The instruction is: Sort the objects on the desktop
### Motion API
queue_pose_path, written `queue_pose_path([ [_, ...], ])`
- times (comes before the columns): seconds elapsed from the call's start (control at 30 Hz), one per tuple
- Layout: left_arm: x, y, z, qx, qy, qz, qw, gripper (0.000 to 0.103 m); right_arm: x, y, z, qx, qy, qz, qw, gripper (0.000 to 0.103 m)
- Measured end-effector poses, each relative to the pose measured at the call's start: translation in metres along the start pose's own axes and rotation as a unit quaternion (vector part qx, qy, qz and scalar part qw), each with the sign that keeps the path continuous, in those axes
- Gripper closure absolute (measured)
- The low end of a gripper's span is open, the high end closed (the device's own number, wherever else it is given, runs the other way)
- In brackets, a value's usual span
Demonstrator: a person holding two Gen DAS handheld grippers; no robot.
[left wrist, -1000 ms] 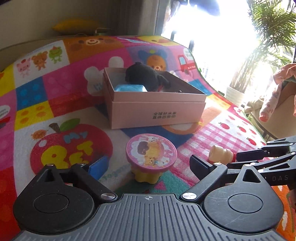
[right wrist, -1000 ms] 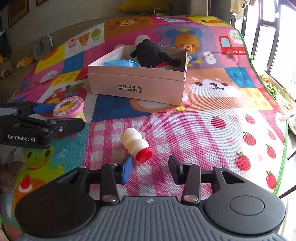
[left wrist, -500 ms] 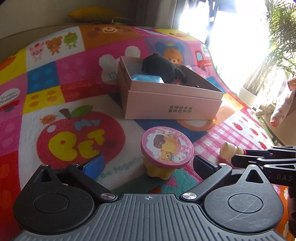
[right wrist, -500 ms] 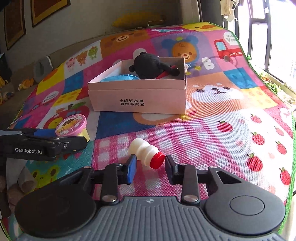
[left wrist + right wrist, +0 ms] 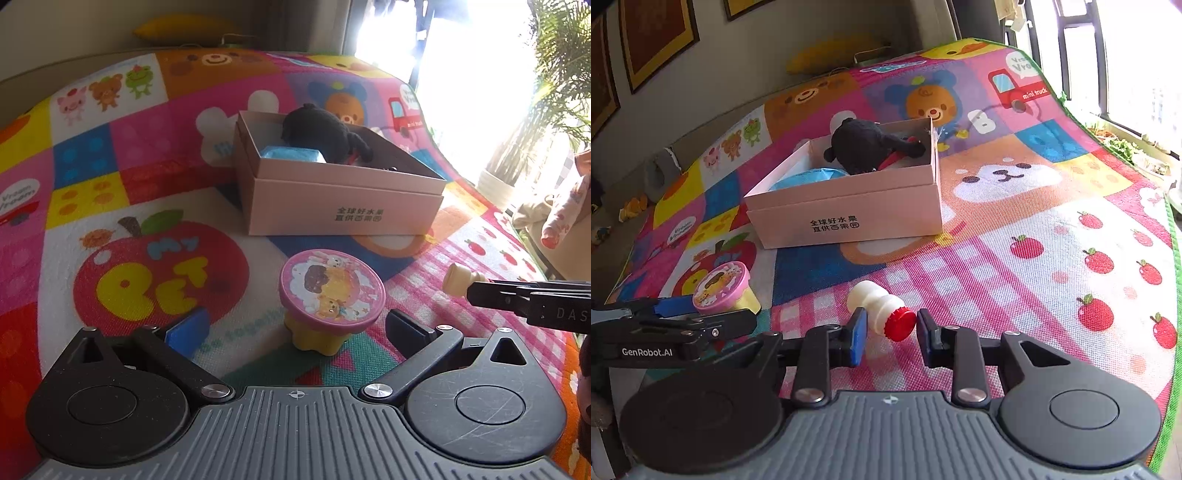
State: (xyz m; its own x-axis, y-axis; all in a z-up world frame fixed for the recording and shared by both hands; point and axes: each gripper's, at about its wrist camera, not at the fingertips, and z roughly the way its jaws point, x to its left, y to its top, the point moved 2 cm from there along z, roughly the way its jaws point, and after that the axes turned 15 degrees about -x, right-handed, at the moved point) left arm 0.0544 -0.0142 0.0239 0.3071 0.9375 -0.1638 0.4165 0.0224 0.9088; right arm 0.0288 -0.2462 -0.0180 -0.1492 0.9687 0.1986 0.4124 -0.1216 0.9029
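Note:
A yellow cup with a pink cartoon lid [image 5: 330, 295] stands on the play mat between the fingers of my open left gripper [image 5: 295, 328]; it also shows in the right wrist view [image 5: 722, 288]. A small white bottle with a red cap [image 5: 877, 308] lies on its side, its cap end between the fingers of my open right gripper [image 5: 891, 332], which are close around it. Its base shows in the left wrist view [image 5: 458, 279]. A pink cardboard box [image 5: 343, 206] [image 5: 849, 218] behind holds a black plush toy [image 5: 868, 147] and a blue packet [image 5: 291, 153].
The colourful play mat [image 5: 1034, 221] covers the surface and ends at a green edge on the right. A yellow cushion [image 5: 831, 55] lies at the back wall. Potted plants [image 5: 517, 158] and a window stand beyond the mat's right side.
Both grippers have moved forward and lower. The cup now sits deeper between the left fingers, and the right fingers have narrowed around the bottle's cap end.

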Motion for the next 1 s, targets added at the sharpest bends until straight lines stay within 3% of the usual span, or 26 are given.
queue_pose_path([
  [0.13,0.001,0.000,0.000,0.000,-0.001,-0.001,1.0000,0.000,0.007,0.008,-0.003,-0.011,0.000,-0.035,0.999,0.075],
  [0.2,0.001,0.000,0.000,0.000,-0.001,-0.002,1.0000,0.000,0.015,0.012,-0.005,-0.016,-0.004,-0.083,0.996,0.075],
  [0.33,0.002,0.000,0.000,0.000,-0.003,-0.003,1.0000,0.000,0.034,0.018,0.000,-0.015,-0.008,-0.207,0.978,0.075],
  [0.47,0.003,0.000,0.000,-0.002,-0.005,-0.008,1.0000,0.000,0.054,0.016,0.007,-0.014,-0.005,-0.342,0.940,0.075],
  [0.6,0.005,0.001,0.000,-0.004,-0.008,-0.013,0.9999,0.000,0.073,0.002,0.010,-0.016,0.002,-0.458,0.889,0.075],
  [0.77,0.007,0.001,-0.001,-0.007,-0.011,-0.021,0.9997,0.000,0.087,-0.017,0.014,-0.006,0.021,-0.545,0.838,0.075],
  [0.87,0.008,0.001,-0.001,-0.007,-0.012,-0.023,0.9996,0.000,0.093,-0.024,0.016,-0.007,0.030,-0.577,0.817,0.075],
  [1.0,0.008,0.001,-0.001,-0.007,-0.012,-0.023,0.9996,0.000,0.102,-0.029,0.017,-0.011,0.045,-0.595,0.803,0.075],
])
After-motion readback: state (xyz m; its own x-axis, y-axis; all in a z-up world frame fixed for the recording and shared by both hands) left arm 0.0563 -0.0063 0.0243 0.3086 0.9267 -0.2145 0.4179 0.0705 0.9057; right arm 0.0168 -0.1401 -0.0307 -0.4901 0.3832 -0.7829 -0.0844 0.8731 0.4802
